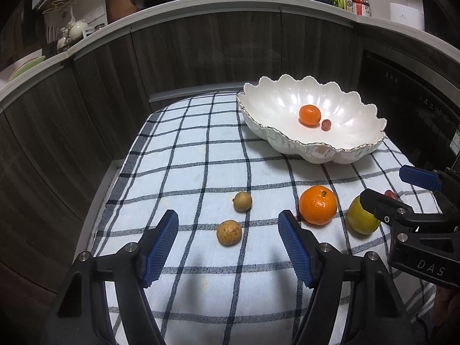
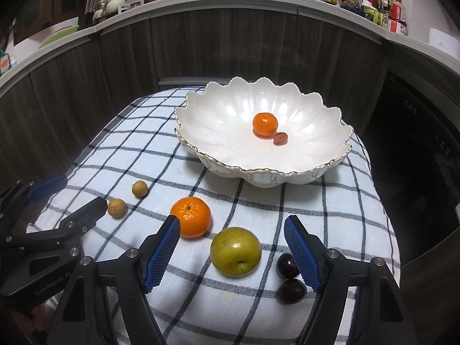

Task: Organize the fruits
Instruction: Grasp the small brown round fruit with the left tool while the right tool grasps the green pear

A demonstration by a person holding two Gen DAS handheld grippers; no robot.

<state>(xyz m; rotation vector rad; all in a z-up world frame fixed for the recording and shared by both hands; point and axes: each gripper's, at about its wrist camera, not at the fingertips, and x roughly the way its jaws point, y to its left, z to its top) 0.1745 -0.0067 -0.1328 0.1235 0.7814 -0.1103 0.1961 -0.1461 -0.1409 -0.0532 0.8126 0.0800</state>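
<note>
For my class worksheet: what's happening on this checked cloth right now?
A person is sorting fruit into the white bowl, which already holds a small orange and a grape. The left gripper hangs open over a brown fruit; the right gripper is open around the green apple. Nothing is gripped.

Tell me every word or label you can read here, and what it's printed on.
"DAS": white letters on the black body of the right gripper.
"GenRobot.AI", roughly; it is faint: on the black body of the left gripper.
Labels on the bottles on the counter: too small to read.
</note>
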